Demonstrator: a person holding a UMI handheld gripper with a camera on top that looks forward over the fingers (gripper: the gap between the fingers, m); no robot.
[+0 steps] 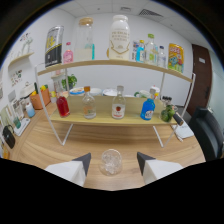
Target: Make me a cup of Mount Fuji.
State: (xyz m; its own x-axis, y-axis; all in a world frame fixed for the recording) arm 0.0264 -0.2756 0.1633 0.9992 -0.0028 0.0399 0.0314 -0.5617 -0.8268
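While my claw (114, 162) stands open, a clear faceted glass (110, 161) sits on the wooden surface (45, 145) between its fingers (82, 162), with gaps either side. Beyond it, the lower shelf (105, 119) carries a red bottle (62, 106), two clear bottles (88, 106) and a blue bottle (147, 109).

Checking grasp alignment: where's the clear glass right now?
In the gripper view, the clear glass stands on the wooden table between the open fingers, gaps either side, in front of the lower shelf of bottles.
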